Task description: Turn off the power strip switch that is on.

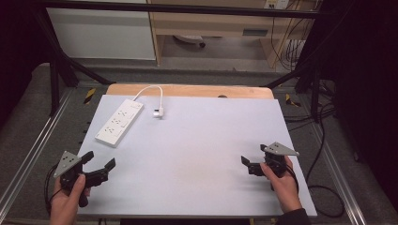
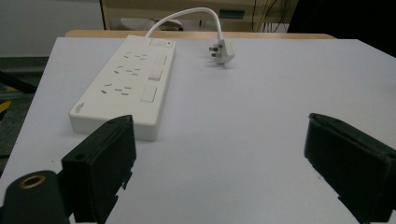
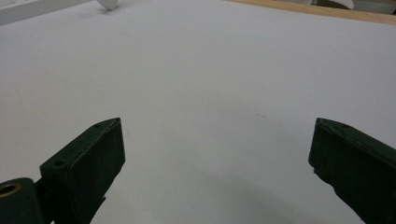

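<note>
While both of my hands rest near the close edge of the desk point(image 1: 197, 154), wide bare room lies between them and ahead of them. The pale sheet that covers the desk runs almost to its edges, with a strip of bare wood showing along the far side. My left tool point(image 1: 99, 165) sits at the near left corner, right by the left edge, and my right tool point(image 1: 254, 159) sits near the right edge, well apart from the left one.

The power strip point(image 1: 119, 121) lies flat at the far left of the desk, slanting along the left edge, well apart from both tools. In the left gripper view it lies straight ahead of my left tool point(image 2: 219, 154), just beyond the left jaw, sockets and switches facing up. Its white cord point(image 1: 149, 90) loops off the far end and comes back down to the plug point(image 1: 159, 112), which lies on the sheet just beside the strip's far end, not plugged into it.

My left hand point(image 1: 68, 199) holds its tool low over the desk, pointing forward and inward. Its jaws stand wide apart with nothing between them. My right hand point(image 1: 281, 180) holds its tool pointing left across the desk; in the right gripper view my right tool point(image 3: 217, 158) also gapes wide, holding nothing, above bare sheet.
</note>
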Demonstrator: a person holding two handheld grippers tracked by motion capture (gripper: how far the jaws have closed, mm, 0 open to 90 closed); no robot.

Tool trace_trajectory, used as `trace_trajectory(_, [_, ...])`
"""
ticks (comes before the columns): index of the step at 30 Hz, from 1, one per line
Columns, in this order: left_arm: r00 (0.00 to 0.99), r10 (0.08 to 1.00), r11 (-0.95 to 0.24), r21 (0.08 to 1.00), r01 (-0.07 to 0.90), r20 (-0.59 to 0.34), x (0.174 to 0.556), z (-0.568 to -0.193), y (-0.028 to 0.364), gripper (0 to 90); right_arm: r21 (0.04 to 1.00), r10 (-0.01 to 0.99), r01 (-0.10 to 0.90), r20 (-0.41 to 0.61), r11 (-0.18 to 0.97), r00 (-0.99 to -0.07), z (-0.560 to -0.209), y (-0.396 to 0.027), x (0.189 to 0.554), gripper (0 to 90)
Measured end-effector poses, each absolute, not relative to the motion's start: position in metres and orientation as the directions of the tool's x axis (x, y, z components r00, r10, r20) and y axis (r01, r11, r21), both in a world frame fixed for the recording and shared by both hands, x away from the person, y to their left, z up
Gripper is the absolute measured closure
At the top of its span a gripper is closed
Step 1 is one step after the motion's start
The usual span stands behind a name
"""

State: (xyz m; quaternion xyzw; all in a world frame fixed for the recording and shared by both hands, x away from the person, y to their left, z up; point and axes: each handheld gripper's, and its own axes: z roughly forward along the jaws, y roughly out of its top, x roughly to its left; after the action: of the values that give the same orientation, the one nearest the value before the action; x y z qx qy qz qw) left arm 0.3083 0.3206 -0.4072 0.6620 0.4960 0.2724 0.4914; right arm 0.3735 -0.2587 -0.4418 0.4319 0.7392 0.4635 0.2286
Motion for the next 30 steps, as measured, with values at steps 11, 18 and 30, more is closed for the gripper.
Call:
trace_trajectory(11, [0.382, 0.918, -0.049, 0.920, 0.389, -0.112, 0.307, -0.406, 0.316, 8.5, 0.881, 0.849, 0.428, 0.061, 0.201, -0.524, -0.442, -0.258, 0.373, 3.7])
trace_trajectory(18, [0.388, 0.910, -0.019, 0.923, 0.384, -0.143, 0.308, -0.404, 0.312, 7.5, 0.883, 0.856, 0.424, 0.051, 0.203, -0.515, -0.441, -0.258, 0.371, 3.6])
trace_trajectory(30, [0.391, 0.913, -0.063, 0.904, 0.423, -0.119, 0.340, -0.387, 0.303, 9.2, 0.885, 0.843, 0.414, 0.045, 0.216, -0.536, -0.440, -0.255, 0.369, 3.7])
